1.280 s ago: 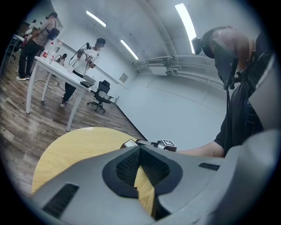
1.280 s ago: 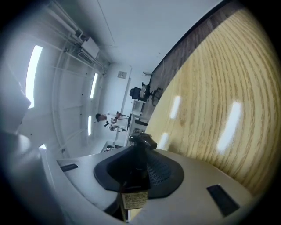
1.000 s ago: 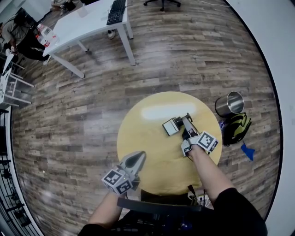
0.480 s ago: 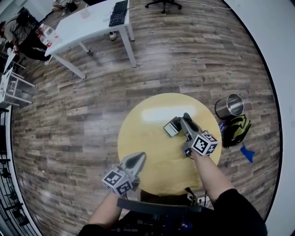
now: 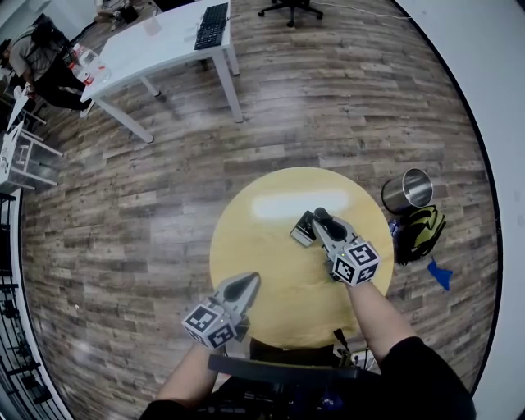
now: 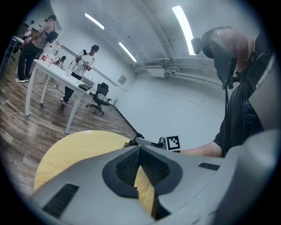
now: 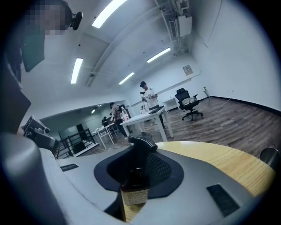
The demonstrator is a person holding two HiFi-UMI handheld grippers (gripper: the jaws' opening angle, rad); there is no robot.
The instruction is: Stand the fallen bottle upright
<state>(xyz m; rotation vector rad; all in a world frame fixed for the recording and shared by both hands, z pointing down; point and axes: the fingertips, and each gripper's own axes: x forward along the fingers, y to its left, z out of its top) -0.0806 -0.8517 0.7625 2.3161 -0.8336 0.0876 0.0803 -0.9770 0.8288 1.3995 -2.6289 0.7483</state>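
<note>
Now the right gripper (image 5: 320, 217) has its jaws clenched on the bottle (image 7: 137, 173), whose long axis runs nearly upright between them (cap up, base toward the counter (image 5: 254, 246)); the left gripper (image 5: 243, 285), jaws closed and empty, is well apart

Looks like an open-plan office or lab space to me. Past the round yellow table (image 5: 246, 238) there's a long white desk (image 5: 156, 49) with a keyboard (image 5: 209, 20) on it and a rolling office chair (image 5: 289, 6) further off. A metal bin (image 5: 408, 187) sits just beside the table, with plank flooring (image 5: 123, 205) all round. Strip lights (image 6: 184, 24) overhead, people (image 6: 88, 61) standing at the desks beyond.
</note>
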